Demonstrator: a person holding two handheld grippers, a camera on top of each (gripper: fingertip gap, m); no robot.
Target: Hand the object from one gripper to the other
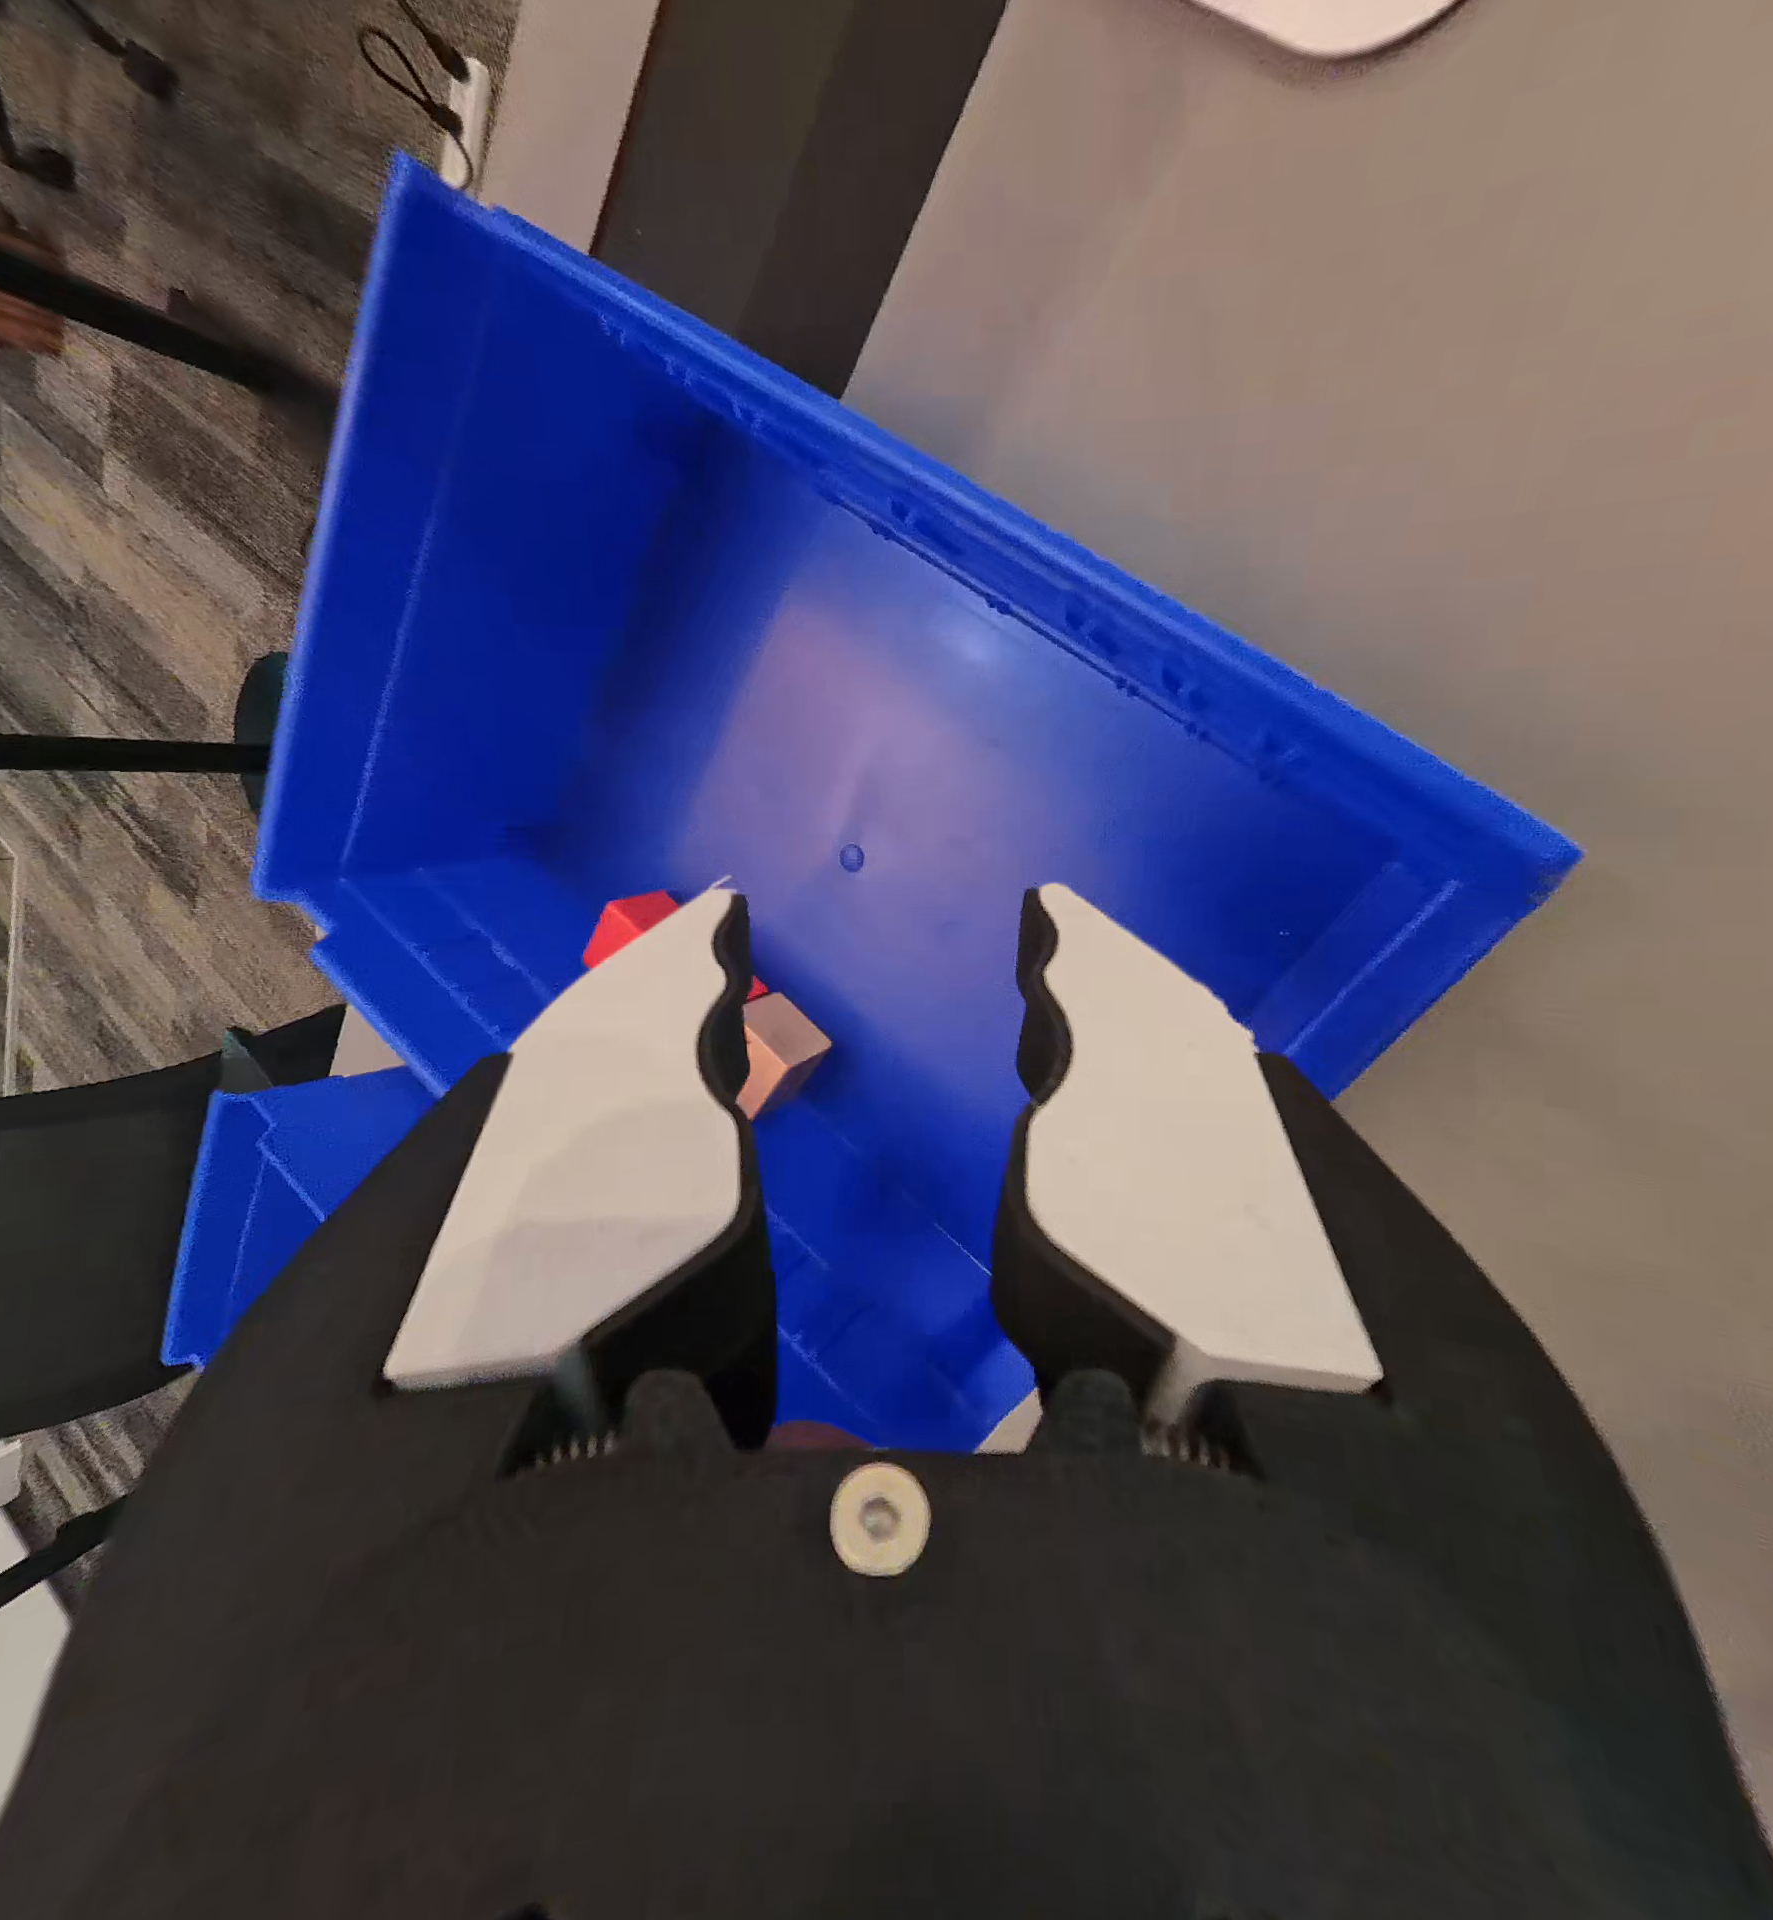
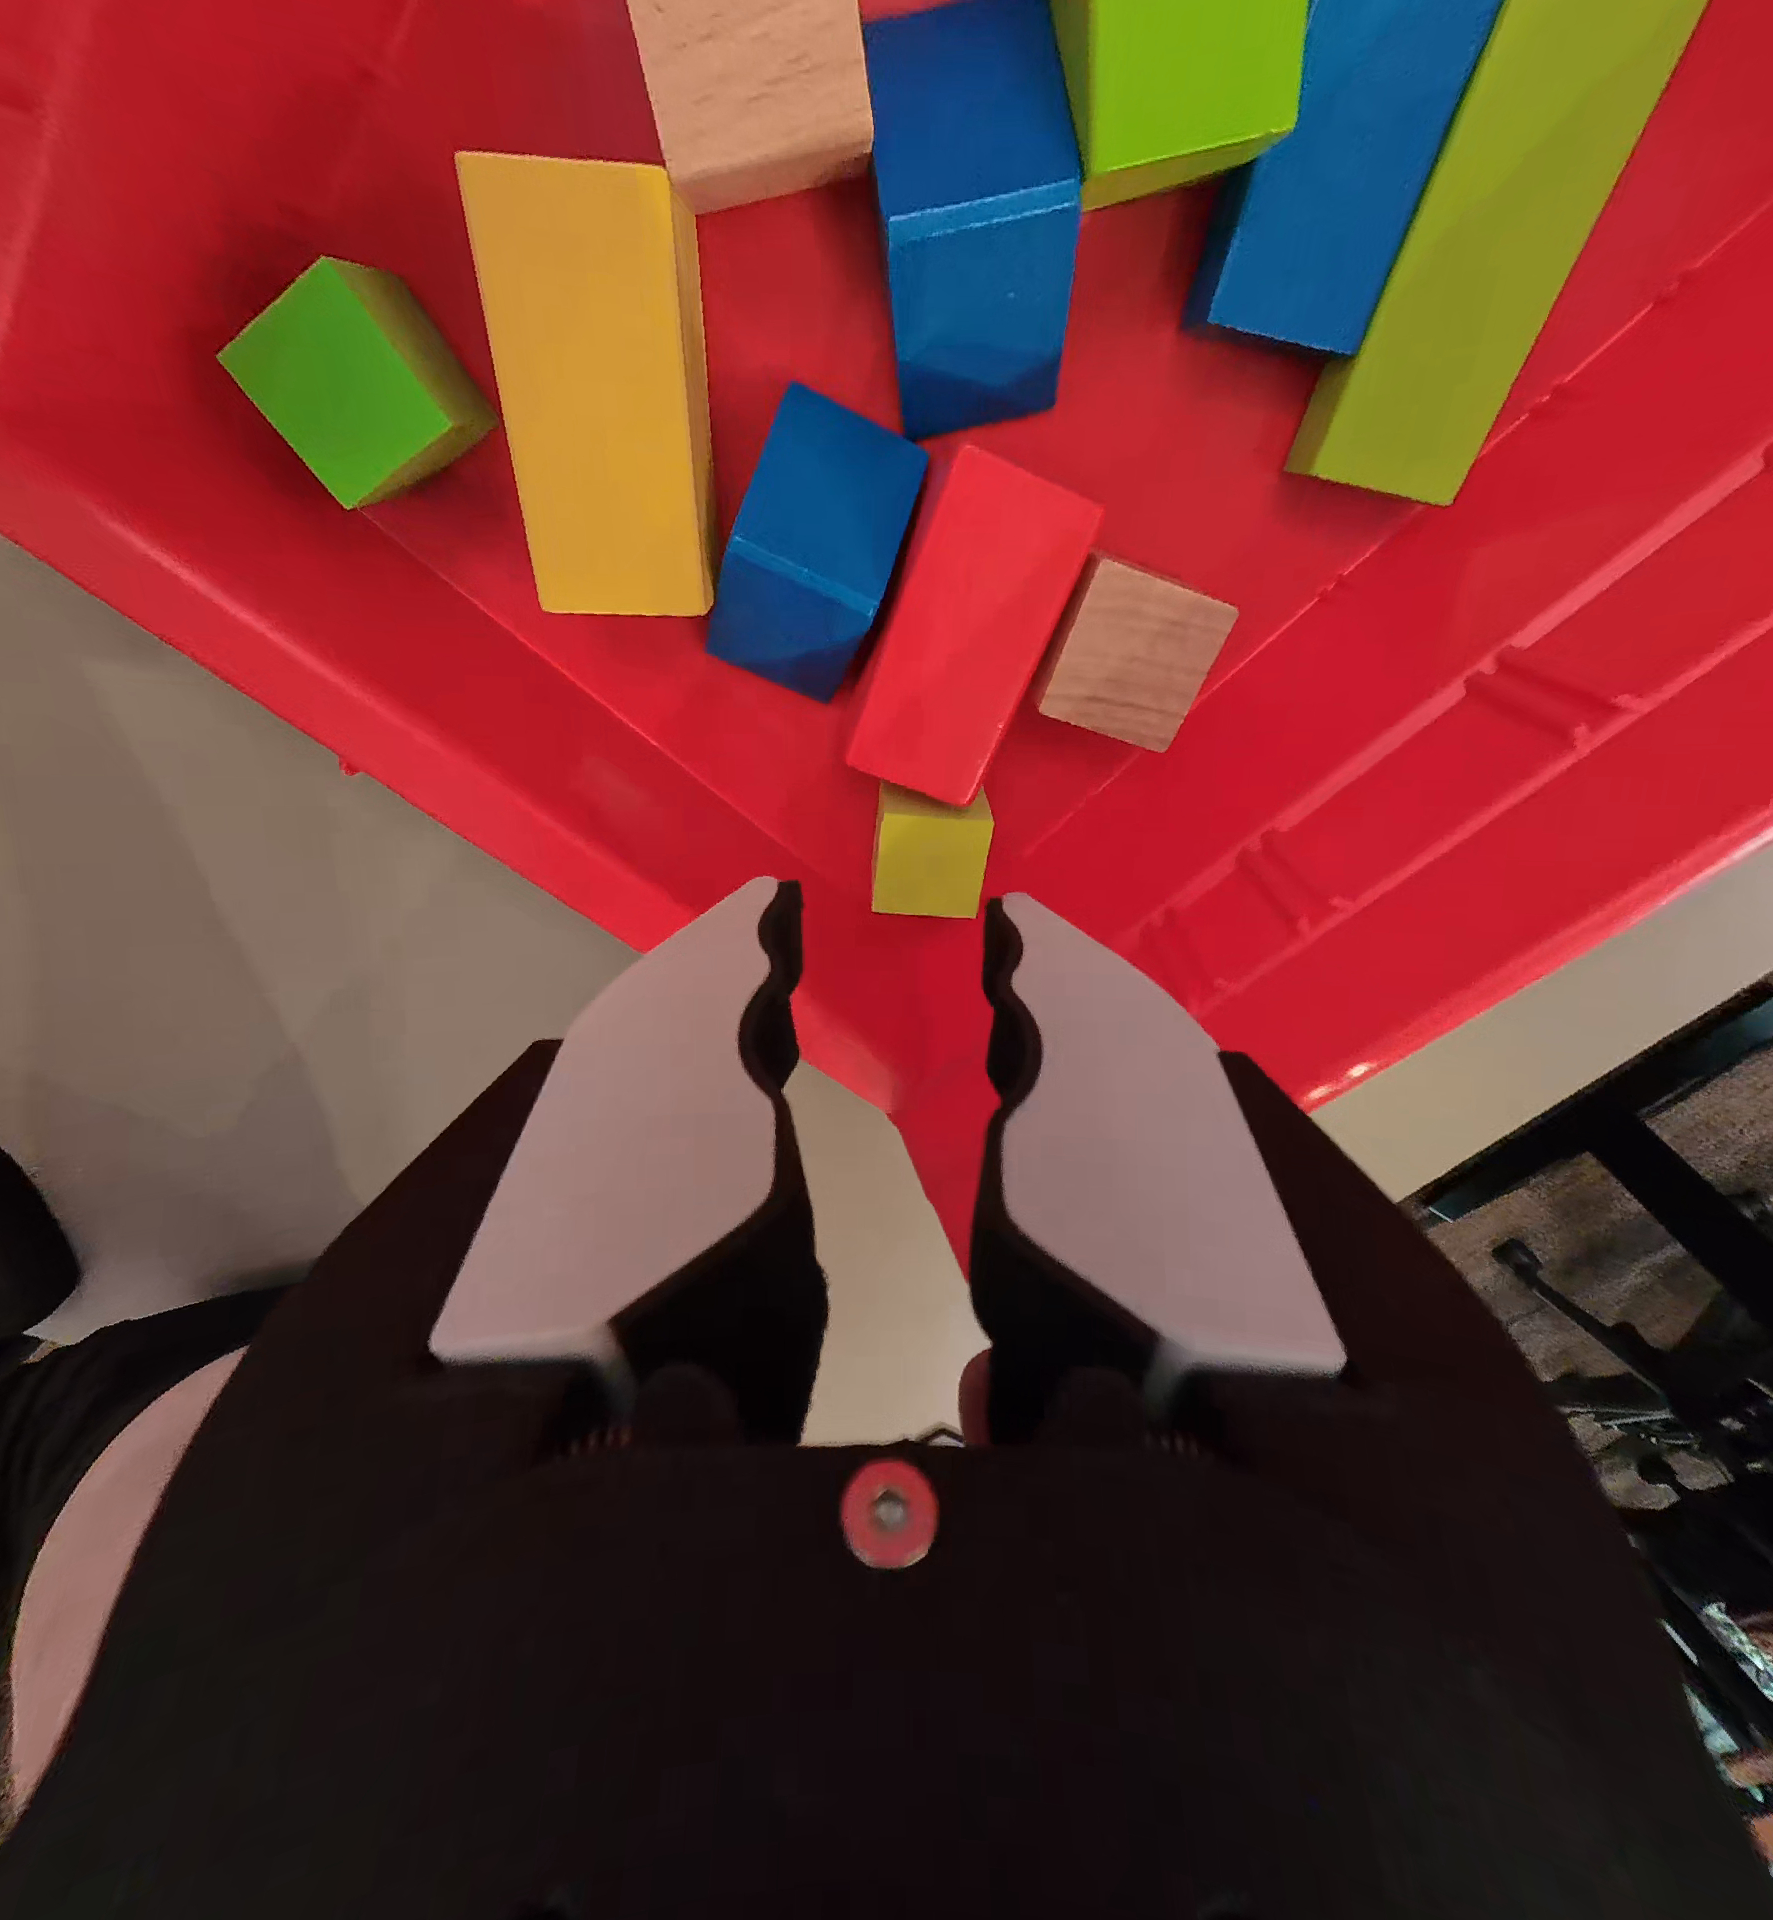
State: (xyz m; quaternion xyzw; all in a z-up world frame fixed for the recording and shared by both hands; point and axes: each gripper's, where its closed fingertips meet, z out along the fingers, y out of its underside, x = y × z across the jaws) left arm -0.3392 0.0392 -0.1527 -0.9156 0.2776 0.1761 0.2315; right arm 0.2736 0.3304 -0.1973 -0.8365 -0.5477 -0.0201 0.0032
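In the left wrist view my left gripper (image 1: 877, 914) is open and empty above a blue bin (image 1: 570, 582). A red block (image 1: 633, 920) and a plain wooden cube (image 1: 783, 1049) lie on the bin floor, partly behind my left finger (image 1: 653, 997). In the right wrist view my right gripper (image 2: 892, 904) is open and empty above the near corner of a red bin (image 2: 508, 748). A small yellow-green cube (image 2: 931, 852) lies just beyond the fingertips, under the end of a red block (image 2: 970, 623). Neither gripper shows in the other's view.
The red bin also holds a yellow block (image 2: 596, 384), blue blocks (image 2: 820, 540), green blocks (image 2: 357, 379), a long lime block (image 2: 1484, 260) and wooden blocks (image 2: 1136, 655). Both bins stand on a grey table (image 1: 1381, 364). Carpeted floor (image 1: 82, 520) lies past the table's edge. There is about 70 cm between the tips of the two grippers. It is some 4 cm from my right tips to the small yellow-green cube (image 2: 931, 852).
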